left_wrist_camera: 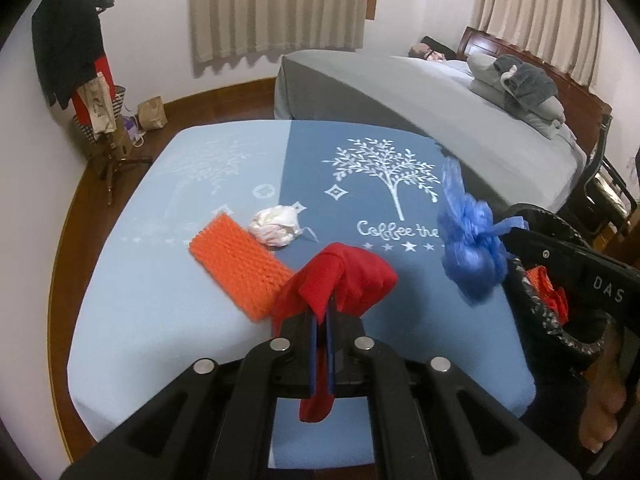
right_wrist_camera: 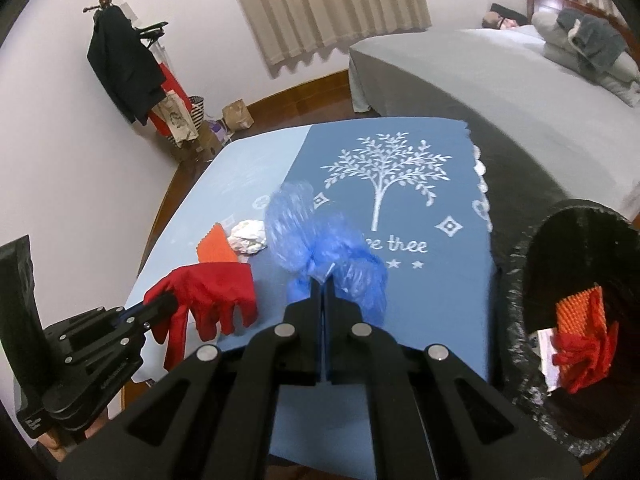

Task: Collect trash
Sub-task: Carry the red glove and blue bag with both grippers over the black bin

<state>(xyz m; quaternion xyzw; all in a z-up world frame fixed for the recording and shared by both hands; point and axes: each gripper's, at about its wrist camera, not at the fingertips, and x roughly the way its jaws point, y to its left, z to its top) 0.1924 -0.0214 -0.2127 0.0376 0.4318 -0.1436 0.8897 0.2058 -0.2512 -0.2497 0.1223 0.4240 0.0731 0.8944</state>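
The left tongs (left_wrist_camera: 323,312) pinch a limp red glove (right_wrist_camera: 208,296), fingers dangling above the blue-clothed counter (left_wrist_camera: 132,320). The right tongs (right_wrist_camera: 323,286) clamp a crumpled blue plastic bag (right_wrist_camera: 320,248), blurred and lifted off the cloth. An orange foam net (left_wrist_camera: 236,268) and a white paper wad (left_wrist_camera: 276,224) lie side by side on the counter. At the right edge a black-lined bin (right_wrist_camera: 516,320), partly cut off, contains an orange net piece, something red and a white scrap.
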